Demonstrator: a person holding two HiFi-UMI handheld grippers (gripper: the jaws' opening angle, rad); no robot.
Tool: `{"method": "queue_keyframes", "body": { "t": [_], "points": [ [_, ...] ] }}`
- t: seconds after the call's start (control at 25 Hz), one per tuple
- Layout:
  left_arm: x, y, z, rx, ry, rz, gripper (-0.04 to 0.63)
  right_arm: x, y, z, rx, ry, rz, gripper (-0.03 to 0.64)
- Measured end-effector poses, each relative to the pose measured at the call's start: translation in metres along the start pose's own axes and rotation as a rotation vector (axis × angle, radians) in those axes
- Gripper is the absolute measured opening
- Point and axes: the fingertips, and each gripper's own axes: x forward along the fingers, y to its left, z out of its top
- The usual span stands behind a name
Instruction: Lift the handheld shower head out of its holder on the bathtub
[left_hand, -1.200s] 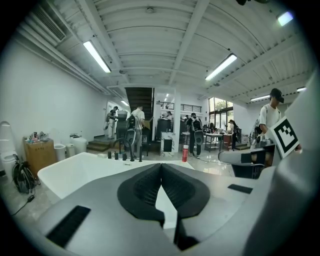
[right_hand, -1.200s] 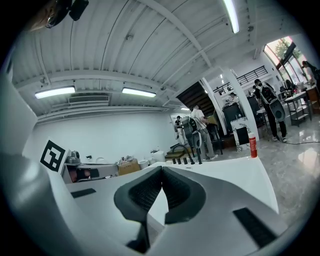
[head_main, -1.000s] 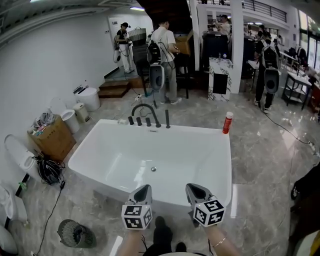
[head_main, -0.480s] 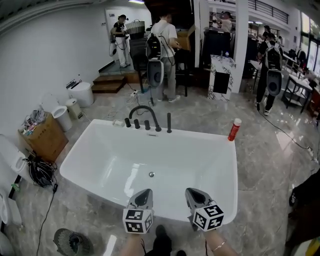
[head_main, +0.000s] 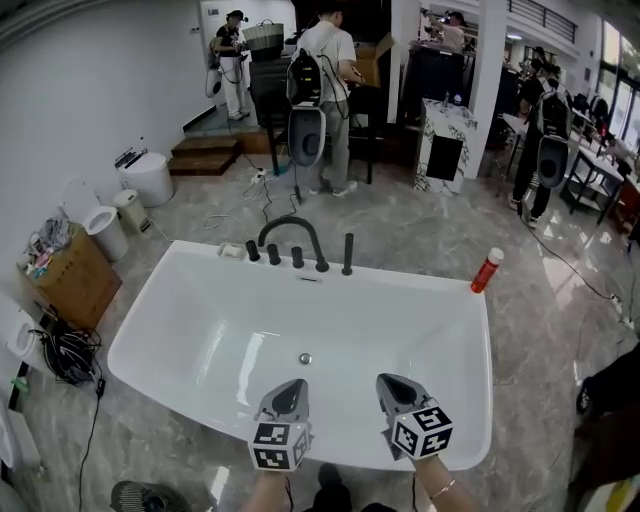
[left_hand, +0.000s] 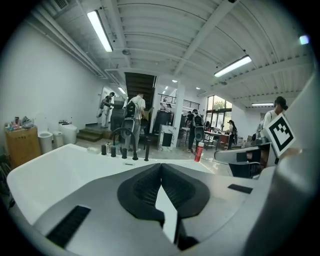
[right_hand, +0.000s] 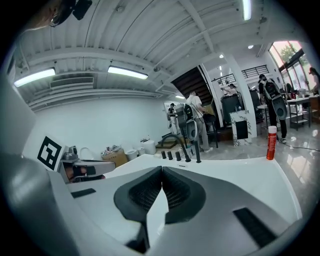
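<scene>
Left claw (head_main: 290, 390) and right claw (head_main: 394, 386), both clenched and empty, are coming forward over the tub's (head_main: 180, 300) near rim, nearing the shower head (head_main: 348, 254), which is sitting unlifted in its far-rim holder, right of the faucet (head_main: 320, 262).

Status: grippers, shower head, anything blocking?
Shut, empty: left gripper, right gripper, above near side of white bathtub. Slim black handheld shower head upright in holder, far rim, untouched. Nothing between.
</scene>
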Motion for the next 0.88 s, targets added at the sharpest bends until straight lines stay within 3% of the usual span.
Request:
{"method": "queue_keyframes", "body": {
  "t": [0.4, 0.88],
  "points": [
    [0.073, 0.062, 0.005, -0.023, 0.037, -0.008, 0.020, 0.096, -0.042, 0.018, -0.030, 0.033, -0.052, 0.007],
    [0.176, 0.098, -0.002, -0.050, 0.060, 0.013, 0.020, 0.223, -0.112, 0.027, -0.077, 0.053, -0.006, 0.008]
  ]
}}
